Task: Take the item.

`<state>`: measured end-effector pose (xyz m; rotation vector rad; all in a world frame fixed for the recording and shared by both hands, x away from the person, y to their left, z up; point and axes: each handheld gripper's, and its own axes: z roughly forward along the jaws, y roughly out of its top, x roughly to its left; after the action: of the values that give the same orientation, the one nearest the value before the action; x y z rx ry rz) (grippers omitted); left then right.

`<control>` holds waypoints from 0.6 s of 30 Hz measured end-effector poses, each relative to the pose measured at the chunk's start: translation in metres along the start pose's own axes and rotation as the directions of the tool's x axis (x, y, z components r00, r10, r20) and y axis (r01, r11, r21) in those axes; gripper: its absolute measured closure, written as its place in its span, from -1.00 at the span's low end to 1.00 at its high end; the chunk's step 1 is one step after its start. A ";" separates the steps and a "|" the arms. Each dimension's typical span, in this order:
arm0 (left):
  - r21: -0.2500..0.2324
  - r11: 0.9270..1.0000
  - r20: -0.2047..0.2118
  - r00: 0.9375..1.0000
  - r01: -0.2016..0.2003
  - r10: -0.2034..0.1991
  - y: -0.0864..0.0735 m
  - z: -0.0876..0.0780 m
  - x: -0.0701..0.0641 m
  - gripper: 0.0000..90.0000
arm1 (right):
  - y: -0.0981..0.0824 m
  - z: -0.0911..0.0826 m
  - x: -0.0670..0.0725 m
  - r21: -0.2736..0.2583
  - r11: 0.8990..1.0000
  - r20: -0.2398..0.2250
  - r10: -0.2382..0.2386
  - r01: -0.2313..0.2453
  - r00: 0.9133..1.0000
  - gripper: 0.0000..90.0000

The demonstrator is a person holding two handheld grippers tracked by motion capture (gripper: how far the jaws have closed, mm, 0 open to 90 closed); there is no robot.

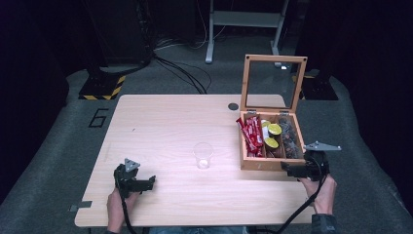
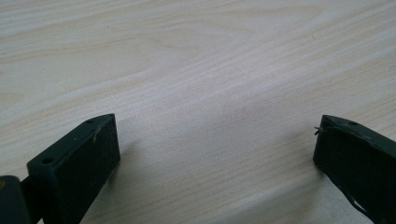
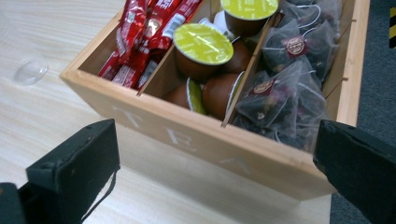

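A wooden tea box (image 1: 265, 164) (image 3: 224, 144) stands open at the table's right, its glass lid (image 1: 272, 82) upright. Its compartments hold red sachets (image 1: 251, 134) (image 3: 140, 37), brown capsules with yellow-green lids (image 1: 273, 129) (image 3: 203, 44) and clear tea bags (image 1: 290, 139) (image 3: 280, 93). A clear plastic cup (image 1: 203, 155) (image 3: 30, 72) stands upright mid-table. My right gripper (image 1: 291, 170) (image 3: 217, 168) is open, just in front of the box's near right corner. My left gripper (image 1: 146, 183) (image 2: 217, 154) is open over bare wood at the near left, nothing between its jaws.
The light wooden table (image 1: 165, 122) has a round cable hole (image 1: 233, 106) behind the box. Grey carpet surrounds it, with cables (image 1: 185, 73), a hazard-striped base (image 1: 102, 87) and a white desk frame (image 1: 243, 24) beyond the far edge.
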<state>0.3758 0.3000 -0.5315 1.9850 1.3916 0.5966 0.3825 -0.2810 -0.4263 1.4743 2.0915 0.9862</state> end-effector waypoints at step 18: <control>-0.004 1.000 0.002 1.000 0.000 0.000 0.000 0.000 0.000 -0.99 | 0.027 0.028 -0.025 0.028 0.996 0.033 0.085 -0.085 0.996 -0.32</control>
<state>0.3755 0.3000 -0.5318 1.9820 1.3884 0.5967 0.4279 -0.2905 -0.4272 1.5951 2.0439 0.9599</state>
